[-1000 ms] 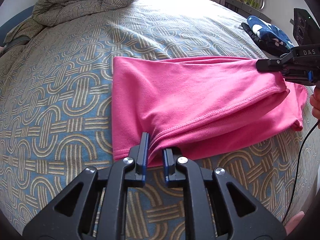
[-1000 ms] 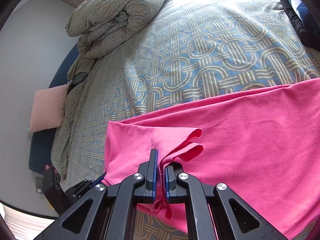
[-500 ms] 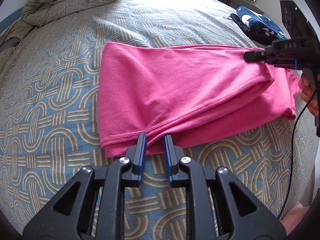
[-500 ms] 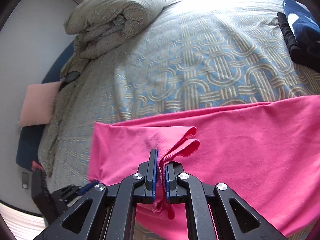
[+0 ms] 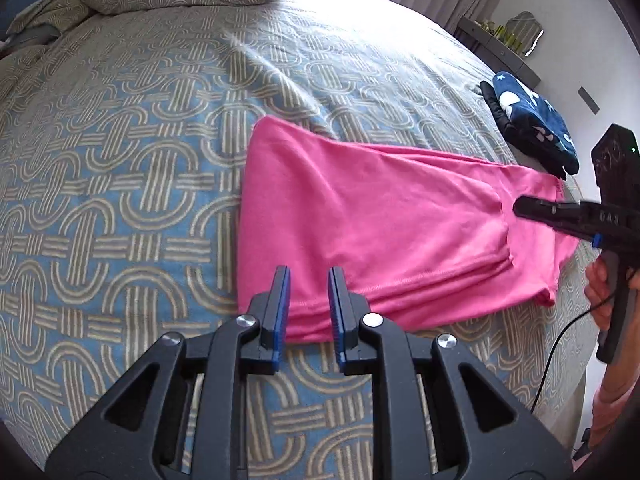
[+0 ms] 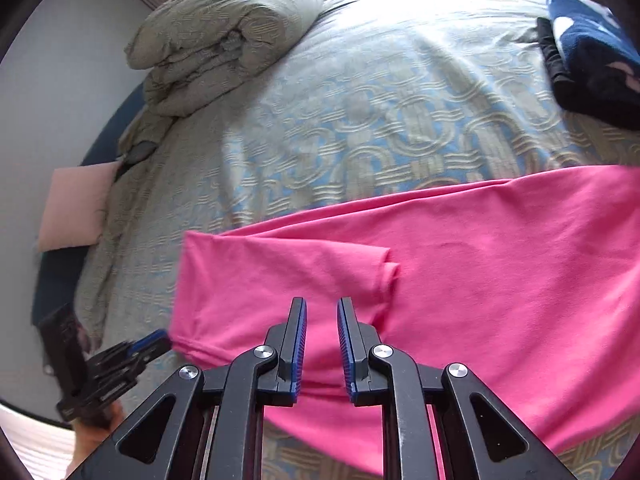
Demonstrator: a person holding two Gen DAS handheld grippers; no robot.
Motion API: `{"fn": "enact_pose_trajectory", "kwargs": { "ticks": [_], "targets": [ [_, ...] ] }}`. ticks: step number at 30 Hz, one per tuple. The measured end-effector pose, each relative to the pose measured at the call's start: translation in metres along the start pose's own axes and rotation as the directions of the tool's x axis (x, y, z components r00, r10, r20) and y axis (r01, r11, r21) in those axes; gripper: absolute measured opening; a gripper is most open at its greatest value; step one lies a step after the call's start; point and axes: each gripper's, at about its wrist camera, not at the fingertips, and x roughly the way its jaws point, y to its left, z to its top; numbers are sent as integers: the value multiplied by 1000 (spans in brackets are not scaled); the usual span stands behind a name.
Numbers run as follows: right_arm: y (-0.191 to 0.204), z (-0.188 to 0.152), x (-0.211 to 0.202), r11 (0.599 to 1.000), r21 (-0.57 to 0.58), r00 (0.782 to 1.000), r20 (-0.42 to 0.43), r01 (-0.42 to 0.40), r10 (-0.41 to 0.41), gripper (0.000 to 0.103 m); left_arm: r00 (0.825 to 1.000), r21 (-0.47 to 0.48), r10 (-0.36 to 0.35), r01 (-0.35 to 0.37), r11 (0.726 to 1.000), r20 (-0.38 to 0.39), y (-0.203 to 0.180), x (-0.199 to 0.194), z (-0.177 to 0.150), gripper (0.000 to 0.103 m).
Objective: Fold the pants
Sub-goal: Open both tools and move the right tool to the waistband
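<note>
The pink pants (image 5: 384, 232) are laid flat on the patterned bedspread (image 5: 132, 184), doubled over lengthwise, with the folded end at the left and a shorter top layer whose edge falls short of the right end. The left gripper (image 5: 306, 304) is held with its fingers parted and empty at the near edge of the fold. The right gripper (image 6: 322, 340) is likewise spread wide above the cloth, gripping nothing.

One fold appears to be laid down and released. The next move is judged to call for a fresh grasp of one end with both grippers, so that it can be carried across the other end without the layers slipping.

On the right gripper's body, white letters resembling "DAS" are seen from the left wrist view, upside down and unclear. A folded navy garment (image 5: 532, 124) lies far right.
</note>
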Motion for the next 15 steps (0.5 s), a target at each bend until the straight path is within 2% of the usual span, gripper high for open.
{"fn": "enact_pose_trajectory", "kwargs": {
  "ticks": [2, 3, 5, 6, 7, 10, 13, 15],
  "targets": [
    [15, -6, 15, 998, -12, 996, -58, -64, 64, 16, 1000, -2, -15, 15, 1000, -3, -4, 10, 11, 20],
    [22, -11, 24, 998, -22, 995, -84, -59, 57, 16, 1000, 5, -9, 9, 1000, -7, -5, 17, 14, 20],
    [21, -18, 40, 999, -34, 993, -115, 14, -18, 16, 997, 17, 67, -67, 998, -32, -3, 36, 16, 22],
    [16, -22, 47, 998, -24, 990, -132, 50, -53, 9, 993, 11, 106, -106, 994, -58, 3, 46, 16, 22],
    [8, -25, 51, 998, -5, 989, -138, 60, -60, 7, 995, -14, 85, -86, 996, -53, 10, 49, 15, 22],
    [-11, -28, 41, 996, 92, 992, -125, -3, 14, 7, 997, -95, 51, -56, 994, -52, 23, 42, 19, 22],
    [-25, -30, 3, 994, 104, 999, -37, 37, -33, 12, 991, -77, 127, -131, 988, -47, 20, 34, 19, 22],
    [-40, -35, -24, 990, 124, 998, 16, 61, -63, 12, 990, -73, 137, -139, 988, -40, 14, 26, 18, 22]
  ]
}}
